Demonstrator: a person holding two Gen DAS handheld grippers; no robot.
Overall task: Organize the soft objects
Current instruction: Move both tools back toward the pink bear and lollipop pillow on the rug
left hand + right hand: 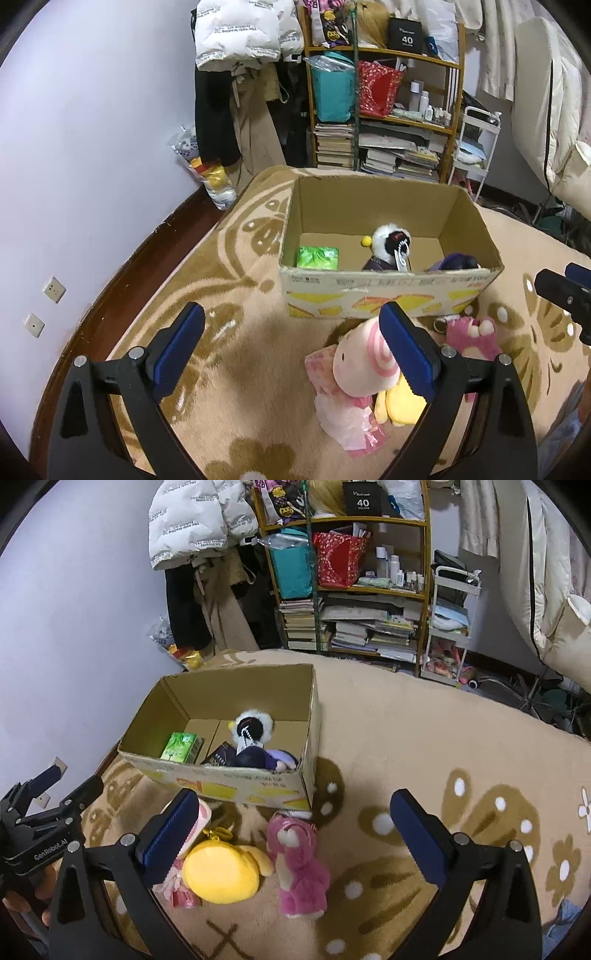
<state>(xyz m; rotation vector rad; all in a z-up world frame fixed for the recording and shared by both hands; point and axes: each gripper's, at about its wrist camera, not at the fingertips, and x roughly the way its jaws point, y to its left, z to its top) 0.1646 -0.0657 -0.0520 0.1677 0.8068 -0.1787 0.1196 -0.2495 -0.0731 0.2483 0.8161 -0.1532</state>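
An open cardboard box [369, 291] [221, 782] stands on the carpet. It holds a green pack [318, 257] [181, 747], a black-and-white plush [388, 242] [251, 727] and a purple plush [275, 758]. In front of the box lie a pink-and-white doll plush [360, 363] [201, 816], a yellow plush [221, 871] [400, 404] and a pink bear [299, 864] [472, 338]. My left gripper [291, 332] [66, 781] hovers open just left of the doll. My right gripper [295, 823] [567, 284] hangs open above the pink bear.
A patterned beige carpet [424, 738] covers the floor. Behind the box stand a wooden shelf [406, 122] full of books and bags, a white trolley [448, 627] and hanging clothes [236, 74]. A wall [92, 147] runs on the left, and bedding [554, 590] sits at the right.
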